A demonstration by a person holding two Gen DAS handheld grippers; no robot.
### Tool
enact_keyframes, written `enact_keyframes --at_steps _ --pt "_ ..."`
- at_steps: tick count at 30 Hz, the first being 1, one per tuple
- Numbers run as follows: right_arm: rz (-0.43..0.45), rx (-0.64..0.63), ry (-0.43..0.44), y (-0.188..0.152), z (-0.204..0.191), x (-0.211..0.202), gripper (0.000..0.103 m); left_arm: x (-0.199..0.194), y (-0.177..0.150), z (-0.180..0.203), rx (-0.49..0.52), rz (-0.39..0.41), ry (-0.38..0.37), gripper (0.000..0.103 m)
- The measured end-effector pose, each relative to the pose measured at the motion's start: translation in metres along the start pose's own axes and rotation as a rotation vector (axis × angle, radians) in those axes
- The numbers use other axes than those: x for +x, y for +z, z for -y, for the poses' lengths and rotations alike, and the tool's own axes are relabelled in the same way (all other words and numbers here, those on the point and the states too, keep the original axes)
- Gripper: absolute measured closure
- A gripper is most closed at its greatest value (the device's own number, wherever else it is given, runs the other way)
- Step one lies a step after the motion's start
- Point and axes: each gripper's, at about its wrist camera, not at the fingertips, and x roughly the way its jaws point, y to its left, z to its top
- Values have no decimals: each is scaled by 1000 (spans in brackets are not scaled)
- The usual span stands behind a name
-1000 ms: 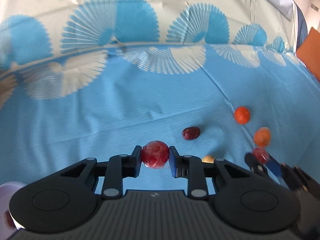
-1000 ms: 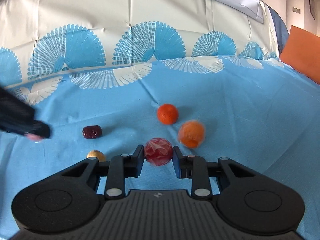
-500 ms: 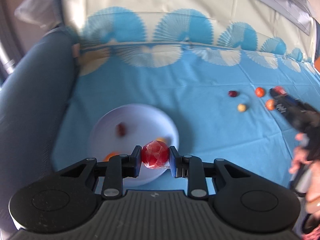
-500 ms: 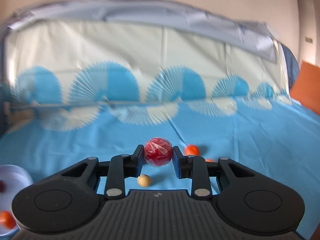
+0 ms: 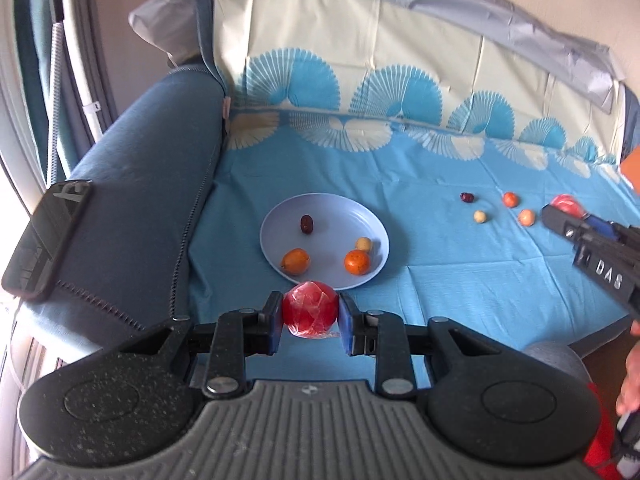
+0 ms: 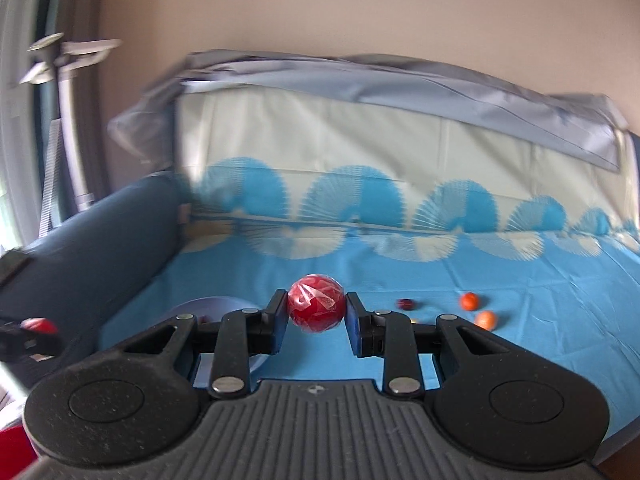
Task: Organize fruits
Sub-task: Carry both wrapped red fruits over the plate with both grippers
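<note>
My left gripper point(image 5: 308, 317) is shut on a red wrapped fruit point(image 5: 308, 314), held just short of the near rim of a pale blue plate point(image 5: 280, 216). The plate holds a dark date point(image 5: 306, 224), a pale small fruit point(image 5: 363, 244) and two orange fruits point(image 5: 296, 261) point(image 5: 357, 262). My right gripper point(image 6: 317, 316) is shut on a second red wrapped fruit point(image 6: 316, 308), held high above the blue cloth point(image 6: 520, 288); in the left wrist view it shows at the right edge point(image 5: 560, 210). Loose on the cloth lie a date point(image 5: 467, 197), a pale fruit point(image 5: 480, 216) and two orange fruits point(image 5: 510, 199) point(image 5: 526, 217).
A dark blue sofa arm point(image 5: 140, 184) borders the cloth on the left, with a black phone point(image 5: 44, 236) lying on it. The patterned backrest point(image 5: 360, 60) rises behind. A person's hand point(image 5: 632, 380) shows at the lower right of the left wrist view.
Both grippers have lifted away from the loose fruits, each carrying a red wrapped fruit. The left one swung left so the plate came into view below it; the right one rose and turned left.
</note>
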Motion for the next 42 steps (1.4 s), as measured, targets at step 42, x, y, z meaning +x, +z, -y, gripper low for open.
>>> enact_keyframes --at_steps 42 --pt "-68 -137 193 -13 -87 -59 71 -29 -20 -27 -74 60 -28 71"
